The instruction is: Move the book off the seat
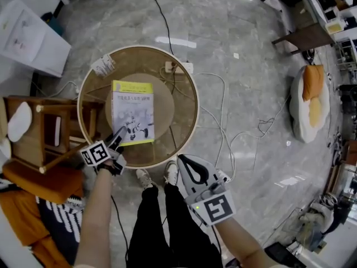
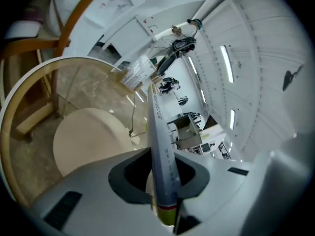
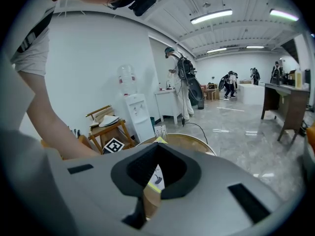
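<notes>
Book (image 1: 132,111): lies on round glass-topped table (image 1: 187,88); near corner clamped in left gripper (image 1: 119,135), partly hidden. Right gripper (image 1: 182,161): jaws together, empty.

The left tongs (image 1: 119,135) are covering the book's (image 1: 132,108) near corner; the print on its cover is showing too small to read.

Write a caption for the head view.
Left hand-held gripper clamps the yellow-and-white paperback book on the round wood-rimmed glass table.
</notes>
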Demonstrator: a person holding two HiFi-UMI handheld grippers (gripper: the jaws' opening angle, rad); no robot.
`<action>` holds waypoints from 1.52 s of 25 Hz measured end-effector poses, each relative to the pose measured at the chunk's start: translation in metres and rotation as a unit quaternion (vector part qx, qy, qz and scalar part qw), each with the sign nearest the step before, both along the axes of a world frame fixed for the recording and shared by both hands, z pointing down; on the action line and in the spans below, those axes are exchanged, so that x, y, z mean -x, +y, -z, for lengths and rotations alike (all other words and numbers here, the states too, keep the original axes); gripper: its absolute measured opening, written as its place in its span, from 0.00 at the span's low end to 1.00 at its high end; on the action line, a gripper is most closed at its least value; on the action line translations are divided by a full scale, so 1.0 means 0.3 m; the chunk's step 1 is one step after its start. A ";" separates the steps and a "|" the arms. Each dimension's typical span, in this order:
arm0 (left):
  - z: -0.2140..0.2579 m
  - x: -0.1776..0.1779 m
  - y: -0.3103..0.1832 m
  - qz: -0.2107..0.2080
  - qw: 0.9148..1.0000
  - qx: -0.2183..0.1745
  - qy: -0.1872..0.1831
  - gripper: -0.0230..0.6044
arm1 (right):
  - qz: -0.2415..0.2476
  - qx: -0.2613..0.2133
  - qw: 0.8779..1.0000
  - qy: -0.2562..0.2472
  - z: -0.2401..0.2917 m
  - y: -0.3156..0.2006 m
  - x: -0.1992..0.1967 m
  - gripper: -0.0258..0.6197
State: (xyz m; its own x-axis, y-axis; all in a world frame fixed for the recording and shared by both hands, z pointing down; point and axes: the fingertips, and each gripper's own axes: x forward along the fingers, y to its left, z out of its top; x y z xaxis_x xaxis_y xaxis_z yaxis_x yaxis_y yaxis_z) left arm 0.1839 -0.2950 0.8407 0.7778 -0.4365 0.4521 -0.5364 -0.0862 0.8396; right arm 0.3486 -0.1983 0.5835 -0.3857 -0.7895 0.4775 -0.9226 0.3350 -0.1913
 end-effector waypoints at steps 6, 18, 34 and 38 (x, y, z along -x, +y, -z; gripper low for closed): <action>-0.133 0.098 0.081 0.003 0.996 0.055 -0.075 0.16 | 0.012 -0.001 1.000 -0.002 -0.004 0.012 0.011 0.07; -0.192 0.008 0.071 -0.055 0.994 0.069 -0.059 0.18 | 0.040 0.020 0.999 0.004 -0.033 0.073 0.070 0.07; -0.260 0.119 0.113 -0.120 0.962 0.076 -0.233 0.35 | 0.046 0.011 0.999 -0.004 -0.010 0.095 0.157 0.07; -0.228 0.187 0.105 -0.104 0.962 0.036 -0.252 0.37 | 0.046 0.010 0.999 -0.003 -0.007 0.096 0.158 0.07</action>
